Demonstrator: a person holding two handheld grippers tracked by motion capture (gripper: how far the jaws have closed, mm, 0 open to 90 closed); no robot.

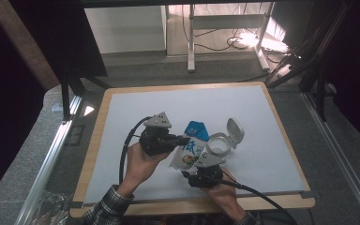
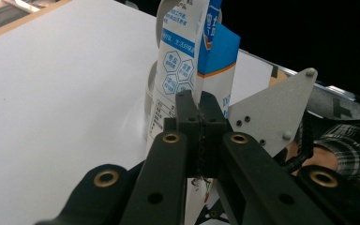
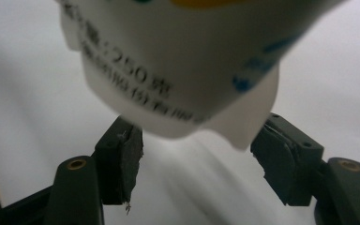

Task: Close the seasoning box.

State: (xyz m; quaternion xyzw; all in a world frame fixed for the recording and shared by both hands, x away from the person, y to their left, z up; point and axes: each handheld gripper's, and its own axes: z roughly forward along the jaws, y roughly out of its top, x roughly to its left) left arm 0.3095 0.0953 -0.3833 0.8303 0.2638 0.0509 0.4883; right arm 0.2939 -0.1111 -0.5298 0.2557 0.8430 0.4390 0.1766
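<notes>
A blue and white printed pouch (image 1: 193,143) is held up over the white sheet (image 1: 168,103). My left gripper (image 1: 186,139) comes in from the left and is shut on the pouch's side edge. In the left gripper view the jaws (image 2: 199,105) pinch that edge, and the pouch (image 2: 183,56) rises above them. My right gripper (image 1: 194,165) sits just below the pouch and points up at it. In the right gripper view it (image 3: 201,154) stands open, with the pouch's (image 3: 178,61) lower corners just above its pads (image 3: 129,159), not pressed.
A white round container (image 1: 218,145) with its hinged lid (image 1: 234,129) flipped open stands just right of the pouch. The sheet lies on a wooden board (image 1: 288,140) with metal rails on both sides. The right gripper's grey plate (image 2: 272,112) is close by in the left gripper view.
</notes>
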